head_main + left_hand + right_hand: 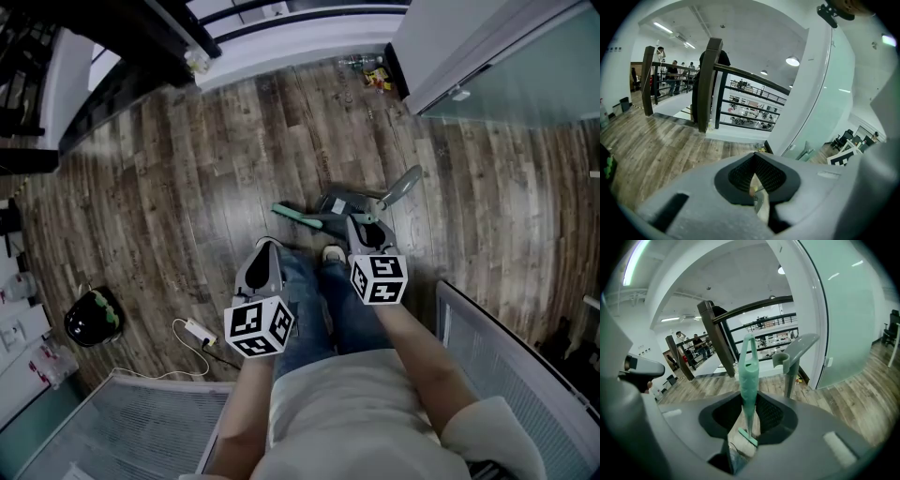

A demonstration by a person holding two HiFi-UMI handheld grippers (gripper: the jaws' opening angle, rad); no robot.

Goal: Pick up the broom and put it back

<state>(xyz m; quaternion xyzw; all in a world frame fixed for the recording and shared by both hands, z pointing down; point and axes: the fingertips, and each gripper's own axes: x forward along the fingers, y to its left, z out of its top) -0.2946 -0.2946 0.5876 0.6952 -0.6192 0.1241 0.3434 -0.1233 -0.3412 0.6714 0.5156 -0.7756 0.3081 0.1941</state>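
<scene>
In the head view's centre, the green plastic broom (298, 216) reaches left from between the right claw's (364, 228) jaws, just beside the grey long-handled dustpan (339, 201) on the wood-plank floor (187, 187). The left claw (266, 248) sits lower left, apart from both. A black round helmet (92, 317) lies at far lower left.

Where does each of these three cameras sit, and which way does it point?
Head view: on the person's head, looking steeply down at the wooden floor; both forearms, legs, the left gripper and the right gripper show.
Left gripper view: on the left gripper, looking along its closed, empty jaws towards a railing.
Right gripper view: on the right gripper, looking along jaws closed on the broom, the dustpan handle beyond.
Shared: head and right gripper views both show broom and dustpan; both gripper views show the railing.
</scene>
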